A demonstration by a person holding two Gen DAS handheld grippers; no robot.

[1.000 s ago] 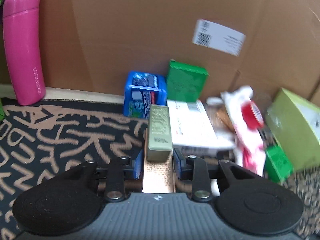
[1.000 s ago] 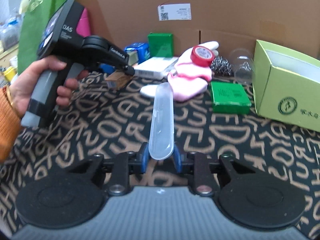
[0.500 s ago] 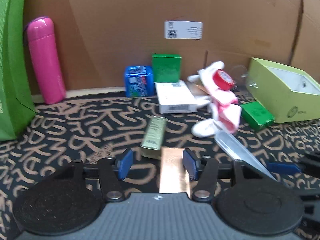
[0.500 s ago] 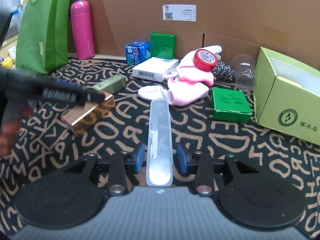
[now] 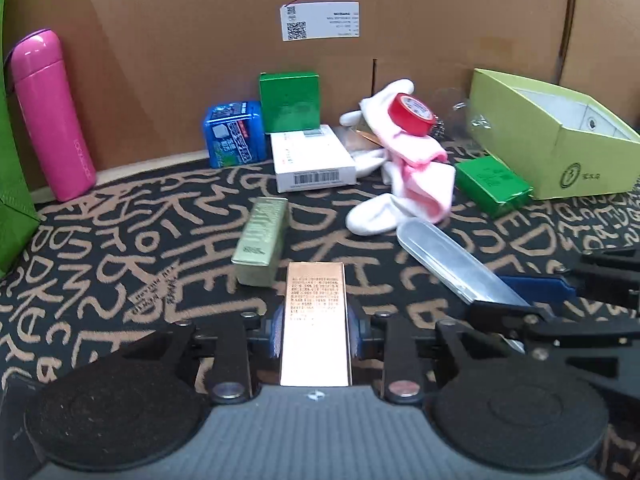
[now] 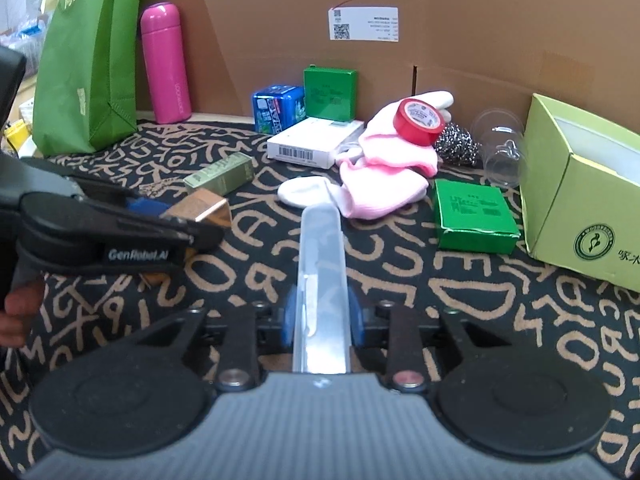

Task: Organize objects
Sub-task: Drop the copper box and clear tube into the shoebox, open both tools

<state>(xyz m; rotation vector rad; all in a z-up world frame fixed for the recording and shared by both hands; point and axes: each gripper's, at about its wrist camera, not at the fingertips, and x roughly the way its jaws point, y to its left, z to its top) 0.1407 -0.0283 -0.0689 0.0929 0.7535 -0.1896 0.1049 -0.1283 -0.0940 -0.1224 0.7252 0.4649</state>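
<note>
My left gripper is shut on a copper box, held low over the patterned mat; the box also shows in the right wrist view. An olive-gold box lies on the mat just ahead and left of it. My right gripper is shut on a clear plastic case, which points forward; the case also shows in the left wrist view. The left gripper appears at the left of the right wrist view.
A cardboard wall backs the scene. Along it stand a pink bottle, blue pack, green box, white box, pink socks with red tape, a flat green box, an open lime box and a green bag.
The left gripper pulled back from the wall, set the olive-gold box down, opened, then shut again on the copper box. The right gripper opened briefly and shut again on the clear case.
</note>
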